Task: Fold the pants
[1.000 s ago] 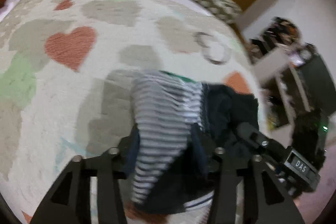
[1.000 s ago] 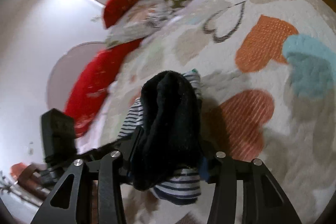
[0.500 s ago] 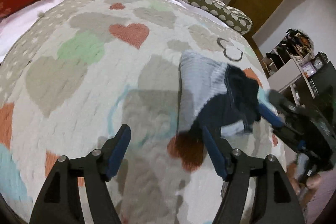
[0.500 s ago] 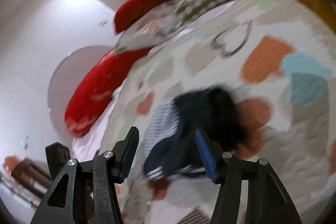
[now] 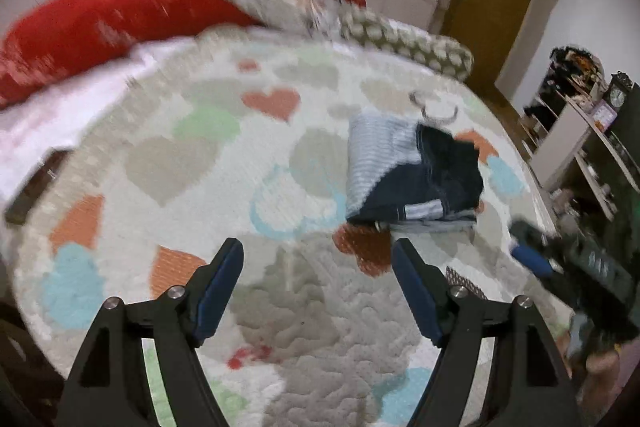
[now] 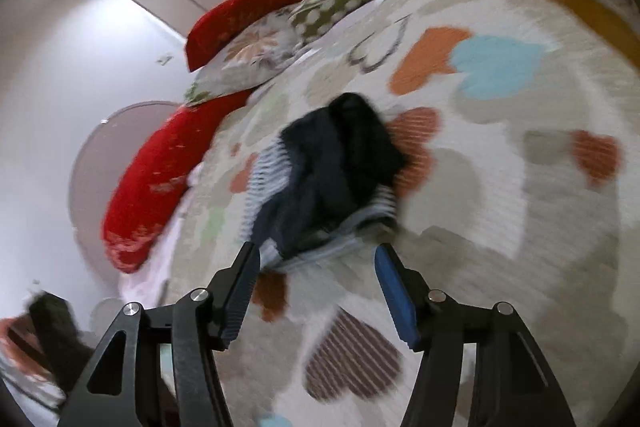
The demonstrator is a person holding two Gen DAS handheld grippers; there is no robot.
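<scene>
Left wrist view: folded pants (image 5: 412, 173) lie on the heart-print bed (image 5: 192, 155), beyond and right of the left gripper (image 5: 318, 281), clear of its opening jaws. Right gripper (image 6: 316, 287) jaws, also opening, stand just short of them, empty.

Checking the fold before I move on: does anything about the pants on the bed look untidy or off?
Slightly. The folded pants lie in a compact bundle on the heart-patterned blanket, but the dark top layer bulges unevenly and striped edges poke out at the near side. Nothing else stands out.
</scene>
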